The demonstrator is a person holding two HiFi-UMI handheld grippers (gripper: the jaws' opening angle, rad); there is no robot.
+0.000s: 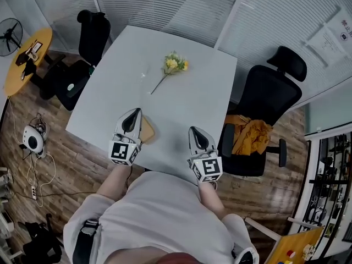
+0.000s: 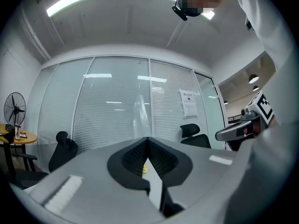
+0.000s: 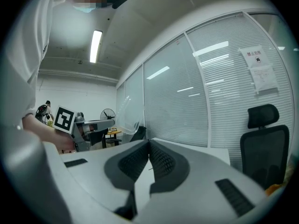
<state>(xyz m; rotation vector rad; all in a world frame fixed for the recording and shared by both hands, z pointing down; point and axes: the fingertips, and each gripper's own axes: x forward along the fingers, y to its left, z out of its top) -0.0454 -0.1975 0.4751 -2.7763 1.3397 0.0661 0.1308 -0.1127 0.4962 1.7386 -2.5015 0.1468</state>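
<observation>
The left hand-held gripper point(image 1: 133, 113) rests over the near edge of the white worktop point(image 1: 104, 98). Its jaws are together at the tips, with nothing between them. A brown pad point(image 1: 148, 130) lies just beside it on its right. The right hand-held gripper point(image 1: 197, 132) sits near the same edge, well apart from the left one, its jaws likewise closed and empty. A yellow flower point(image 1: 174, 65) lies flat toward the far middle of the worktop, well ahead of both. A clear vase point(image 2: 140, 118) stands near the flower. A black chair point(image 1: 269, 98) at the right carries an orange cloth point(image 1: 247, 135).
</observation>
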